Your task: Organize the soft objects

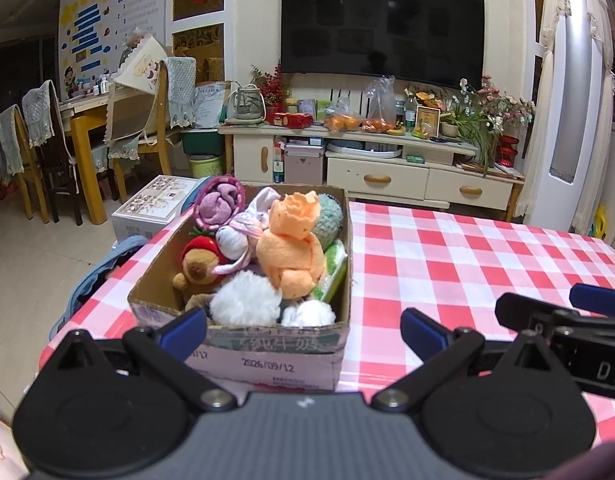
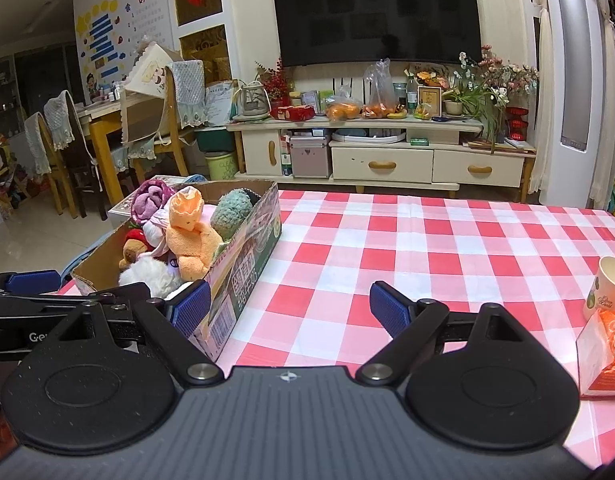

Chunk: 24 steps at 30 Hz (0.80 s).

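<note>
A cardboard box (image 1: 243, 354) (image 2: 243, 264) stands at the left of the red-checked table, filled with several soft toys. On top lies an orange towel doll (image 1: 291, 248) (image 2: 189, 236). A brown bear (image 1: 197, 268), a white fluffy ball (image 1: 245, 298), a green knitted ball (image 1: 329, 214) (image 2: 231, 210) and a purple rolled cloth (image 1: 219, 202) (image 2: 147, 196) surround it. My left gripper (image 1: 303, 330) is open just in front of the box, nothing between its fingers. My right gripper (image 2: 289, 308) is open over the tablecloth, right of the box, empty.
A paper cup (image 2: 605, 284) and an orange packet (image 2: 603, 356) sit at the table's right edge. Beyond the table (image 2: 427, 240) stand a TV cabinet (image 2: 383, 160), a wooden dining table with chairs (image 1: 87, 128) at left, and a white patterned box (image 1: 155, 204) behind the cardboard box.
</note>
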Each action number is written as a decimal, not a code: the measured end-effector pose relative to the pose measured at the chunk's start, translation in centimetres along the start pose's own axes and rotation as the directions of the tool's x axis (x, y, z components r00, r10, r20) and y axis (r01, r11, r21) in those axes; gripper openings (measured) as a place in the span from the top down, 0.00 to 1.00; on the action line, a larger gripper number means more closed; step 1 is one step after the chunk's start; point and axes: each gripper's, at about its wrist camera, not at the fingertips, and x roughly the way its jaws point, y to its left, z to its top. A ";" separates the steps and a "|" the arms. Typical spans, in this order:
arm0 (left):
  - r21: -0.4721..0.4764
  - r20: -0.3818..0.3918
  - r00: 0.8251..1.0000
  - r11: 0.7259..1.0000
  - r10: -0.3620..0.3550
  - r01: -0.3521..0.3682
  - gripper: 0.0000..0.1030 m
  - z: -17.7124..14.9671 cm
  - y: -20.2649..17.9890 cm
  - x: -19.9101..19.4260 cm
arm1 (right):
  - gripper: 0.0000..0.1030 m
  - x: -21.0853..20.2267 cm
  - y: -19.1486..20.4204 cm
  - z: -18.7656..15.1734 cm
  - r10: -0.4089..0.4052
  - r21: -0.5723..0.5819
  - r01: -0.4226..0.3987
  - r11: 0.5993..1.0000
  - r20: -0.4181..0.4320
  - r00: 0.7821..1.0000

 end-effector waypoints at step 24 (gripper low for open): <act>0.020 -0.023 1.000 1.000 0.001 0.000 0.01 -0.8 -1.5 2.3 | 0.00 1.5 -1.4 -1.4 0.002 0.037 -0.002 0.999 -0.020 1.000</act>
